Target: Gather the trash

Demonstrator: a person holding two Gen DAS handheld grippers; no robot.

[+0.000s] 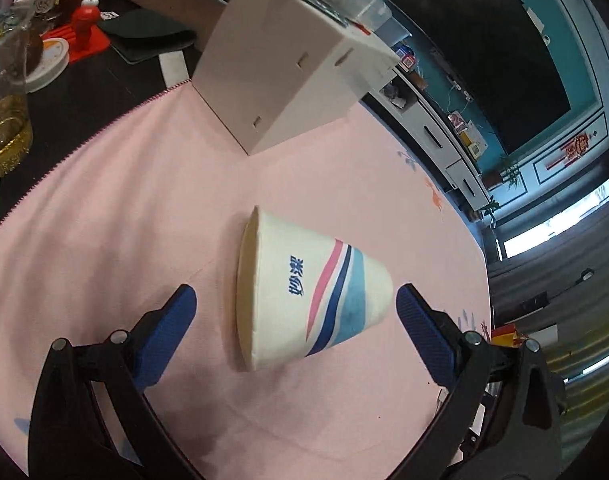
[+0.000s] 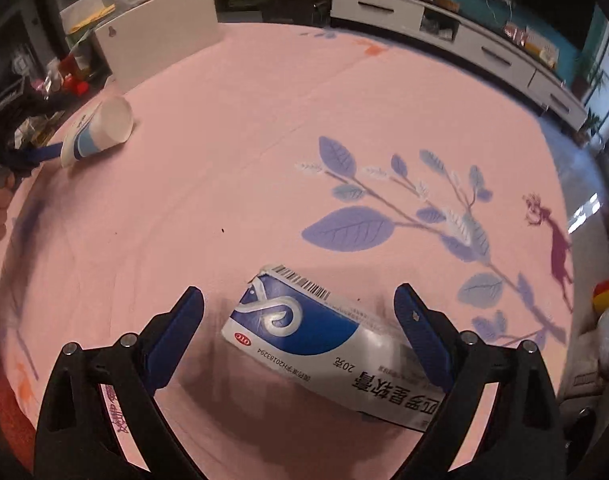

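Trash here means two pieces lying on the pink tablecloth (image 2: 232,128): a paper cup (image 1: 308,296) and a flattened medicine carton (image 2: 328,344). The step in hand looks like the approach before a double grasp, each tool lined up on its own item.

The left gripper (image 1: 294,304) stands wide open with nothing held; the cup lies on its side between the blue pads (image 1: 172,328), its base close to the right-side pad and its mouth turned toward the other. The right gripper (image 2: 298,316) is equally spread and empty, with the carton lying askew between its fingers, one end near or under the right-side finger (whether they touch cannot be told).

Next, each gripper probably needs to settle lower around its item and close. The cup is thin-walled, so a gentle squeeze across its body seems wise. The carton lies flat and crooked, so its edges may be hard to catch.

The cup is white with pink, navy and pale-blue stripes and blue lettering. The carton is blue and white, creased, with a barcode. A white box (image 1: 280,68) stands beyond the cup, possibly the place for the trash.
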